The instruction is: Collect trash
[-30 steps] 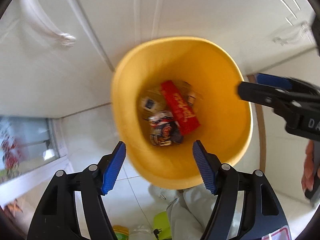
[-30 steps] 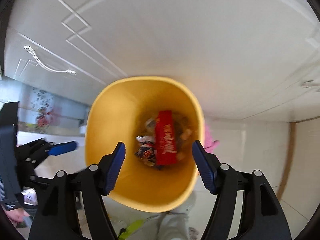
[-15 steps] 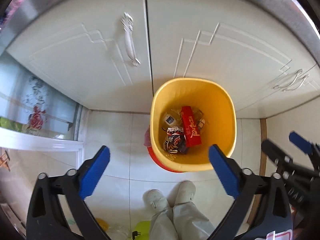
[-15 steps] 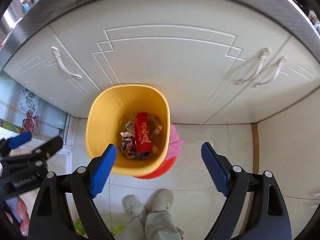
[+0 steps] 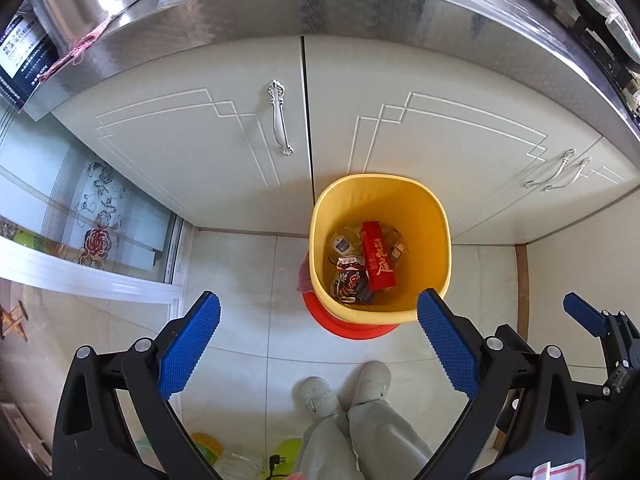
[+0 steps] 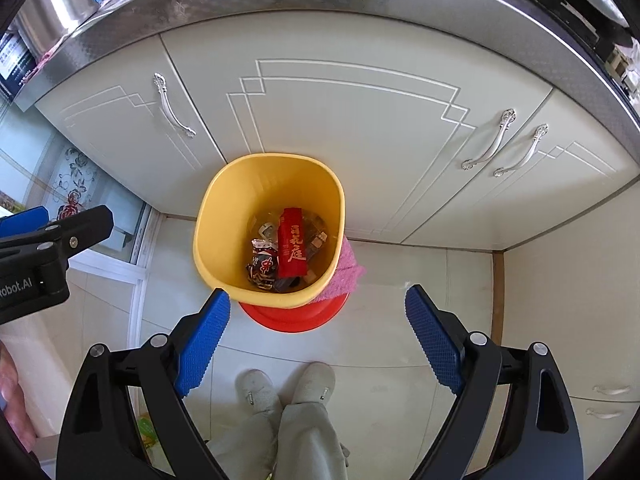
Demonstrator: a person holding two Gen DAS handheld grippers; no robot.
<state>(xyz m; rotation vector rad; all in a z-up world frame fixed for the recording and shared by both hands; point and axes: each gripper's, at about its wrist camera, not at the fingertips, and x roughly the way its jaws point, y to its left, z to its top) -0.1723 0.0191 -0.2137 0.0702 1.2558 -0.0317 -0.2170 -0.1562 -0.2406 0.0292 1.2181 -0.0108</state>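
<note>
Left wrist view: the left gripper hangs high over the floor, pointing steeply down, its blue pads spread wide with nothing between them; the jaws have just been opening
Right wrist view: the right gripper is likewise spread wide and empty, its jaws also just opened further; each tool shows at the edge of the other's picture
Bin: a yellow bin stands on the tiled floor just in front of the white cupboard doors, seated on something red with a pink cloth tucked at one side; the person's shoes are just short of it
Trash: a red packet and a dark crumpled wrapper lie at the bottom of the bin, touching, with paler clear scraps behind them that are too small to name
Long axis: the red packet is a long flat strip; it runs from the cupboard side toward the person, tilted a little, its printed face up; the dark wrapper has no clear axis
Stage, as a judgement: what is in the bin looks dropped and done; both tools are free, so the step in hand seems to be going for the next piece
Doing it well: keep both jaws wide while travelling; search the floor near the feet, where yellow and green things show at the picture's lower edge, though I cannot tell what they are; come down over a piece across its narrow side; close only once the pads straddle it
</note>
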